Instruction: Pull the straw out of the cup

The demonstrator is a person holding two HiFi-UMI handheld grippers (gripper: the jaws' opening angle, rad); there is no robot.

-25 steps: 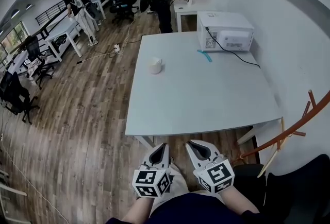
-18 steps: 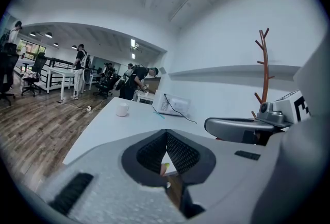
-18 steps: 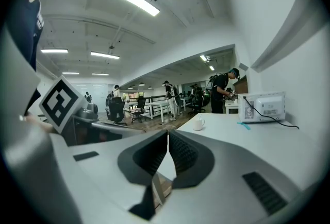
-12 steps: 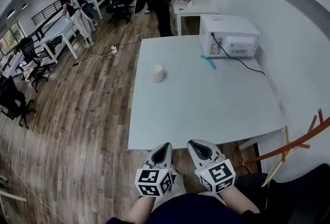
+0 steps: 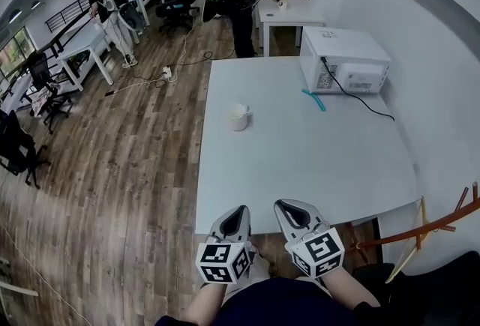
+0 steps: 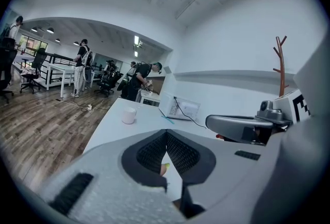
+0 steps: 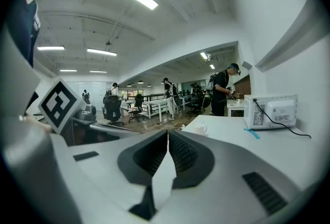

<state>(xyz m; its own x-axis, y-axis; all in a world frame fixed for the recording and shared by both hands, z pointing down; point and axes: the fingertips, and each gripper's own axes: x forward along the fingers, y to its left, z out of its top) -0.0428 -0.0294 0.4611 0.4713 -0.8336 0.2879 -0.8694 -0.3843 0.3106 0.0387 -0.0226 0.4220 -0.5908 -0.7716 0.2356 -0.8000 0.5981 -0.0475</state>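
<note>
Straw is too slight to pick out for certain from here: it should be in the white cup (image 5: 238,117), which stands upright and alone toward the left side of the table (image 5: 300,167), well apart from everything else. In the right gripper view a thin pale line seems to rise from the cup's mouth, though I cannot say that it is the straw. Farther back, a microwave (image 5: 345,60) sits against the wall with its cable trailing over the tabletop, and a teal strip (image 5: 314,100) lies flat just in front of it. Whether that strip is another straw is unclear. The left gripper (image 5: 241,210) and right gripper (image 5: 280,206) hang side by side at the near edge of the table, close to the person's body and pointing toward the cup. That looks like a resting carry rather than a reach, so I judge the pull as not yet begun and the cup as far out of range. Each gripper's own view shows its jaws brought together, the ribbed pads meeting at the tips with nothing between them and touching nothing on the table. Other people work at desks far across the room.
</note>
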